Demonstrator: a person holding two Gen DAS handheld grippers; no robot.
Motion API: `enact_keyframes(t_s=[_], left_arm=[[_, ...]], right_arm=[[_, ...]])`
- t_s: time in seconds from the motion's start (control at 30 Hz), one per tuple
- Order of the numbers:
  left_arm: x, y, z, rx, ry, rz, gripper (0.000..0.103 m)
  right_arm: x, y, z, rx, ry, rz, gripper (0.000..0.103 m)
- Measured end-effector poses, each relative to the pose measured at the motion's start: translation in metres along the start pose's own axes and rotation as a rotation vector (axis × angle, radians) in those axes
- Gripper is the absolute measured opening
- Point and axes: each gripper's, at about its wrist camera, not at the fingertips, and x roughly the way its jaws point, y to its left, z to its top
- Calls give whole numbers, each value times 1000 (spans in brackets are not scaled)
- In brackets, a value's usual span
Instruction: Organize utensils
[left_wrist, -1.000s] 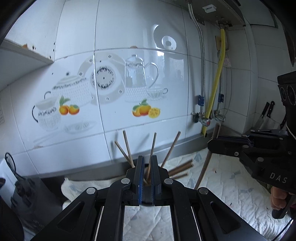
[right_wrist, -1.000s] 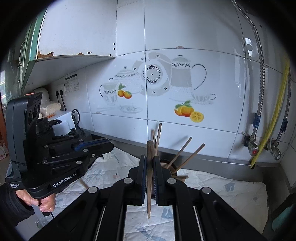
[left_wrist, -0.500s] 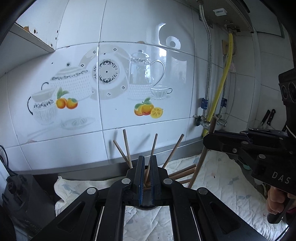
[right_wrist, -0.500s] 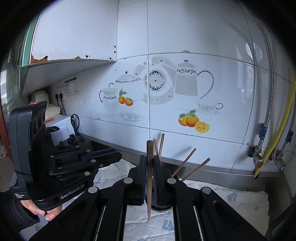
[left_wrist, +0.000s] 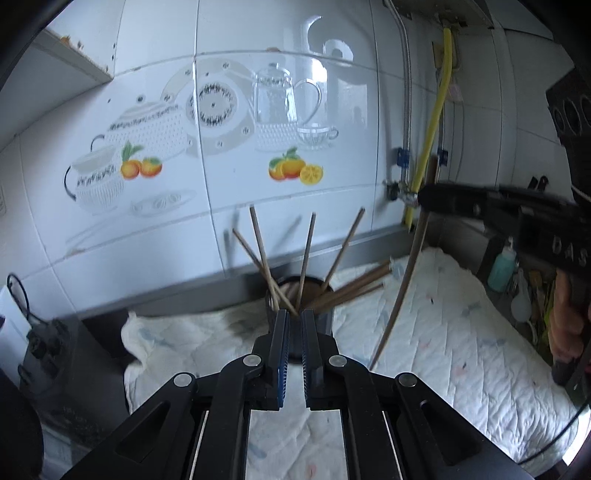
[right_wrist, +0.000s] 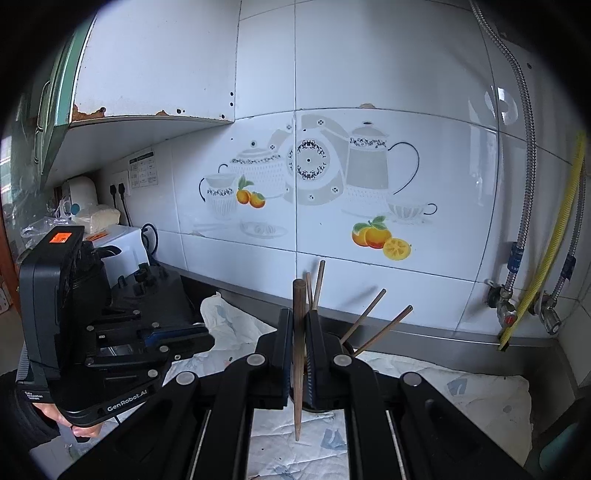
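Note:
A dark round holder (left_wrist: 321, 317) stands on a white quilted cloth (left_wrist: 443, 350) by the tiled wall, with several wooden chopsticks (left_wrist: 306, 254) fanning out of it. My left gripper (left_wrist: 294, 325) sits just in front of the holder, its jaws almost together with nothing between them. My right gripper (right_wrist: 299, 332) is shut on one wooden chopstick (right_wrist: 297, 354), held upright with its tip down. In the left wrist view that chopstick (left_wrist: 402, 291) hangs to the right of the holder, above the cloth. The holder is mostly hidden behind the right gripper; a few chopsticks (right_wrist: 380, 328) show.
A yellow hose (left_wrist: 428, 147) and metal pipes with valves (right_wrist: 506, 295) run down the wall at the right. A black appliance (left_wrist: 55, 350) stands left of the cloth. Bottles (left_wrist: 502, 266) crowd the right counter edge. A wall cabinet (right_wrist: 155, 66) hangs at upper left.
The left wrist view has dropped and drawn back, so the holder's rim now shows beyond the fingers. The right gripper has risen slightly with its chopstick.

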Motion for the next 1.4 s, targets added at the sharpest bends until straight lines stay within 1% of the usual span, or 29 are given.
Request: enact_keyframes(t_s=[0.03,0.07,0.1,0.13,0.17,0.2,0.27,0.4,0.47,0.6,0.7,0.77,0.83,0.9,0.93,1.0,1.07,1.27,1.33,1.4], left_arm=[[-3,0,-9,-7,10,3,9],[-7,-1,-19,-11,18,6,16],[-12,-2,-29,-19,27,15,29],[-17,-2,-40,-28,31,20,37],[-22,-3,-50,-38,36,25,51],[-28,-4,-62,-44,44,33,58],[-39,-9,-84,-50,62,38,58],[-56,-24,-128,-31,120,51,58],[-65,-32,-147,-23,136,63,58],[-79,-51,-193,-25,180,35,58],[-80,-71,-231,-1,224,29,57],[-79,-80,-254,6,246,20,54],[-76,-86,-273,-13,269,10,52],[-72,-88,-291,-38,282,17,48],[-70,-87,-296,-58,290,9,46],[-66,-86,-306,-91,305,-13,38],[-61,-85,-313,-104,305,-18,34],[-60,-82,-318,-115,232,-8,26],[-60,-84,-321,-111,208,8,23],[-61,-85,-322,-104,189,23,22]], right_arm=[[-1,1,-2,-5,1,-7,9],[-2,1,-4,-6,2,-9,9],[-4,1,-7,-2,5,-6,9],[-5,0,-9,2,7,-5,9],[-6,0,-11,6,7,-4,9],[-8,0,-14,12,9,-1,9],[-10,1,-17,19,9,3,9],[-17,5,-23,26,8,15,9],[-20,8,-26,29,8,23,9],[-25,14,-32,31,7,30,9],[-28,19,-35,28,8,33,9],[-29,21,-37,24,10,32,9],[-30,23,-39,21,12,33,9],[-31,24,-39,16,11,31,9],[-32,24,-40,16,10,30,9],[-33,25,-41,16,10,29,9],[-33,25,-41,18,10,27,9],[-32,26,-43,19,15,20,9],[-31,25,-43,20,16,22,9],[-31,25,-43,19,16,20,9]])
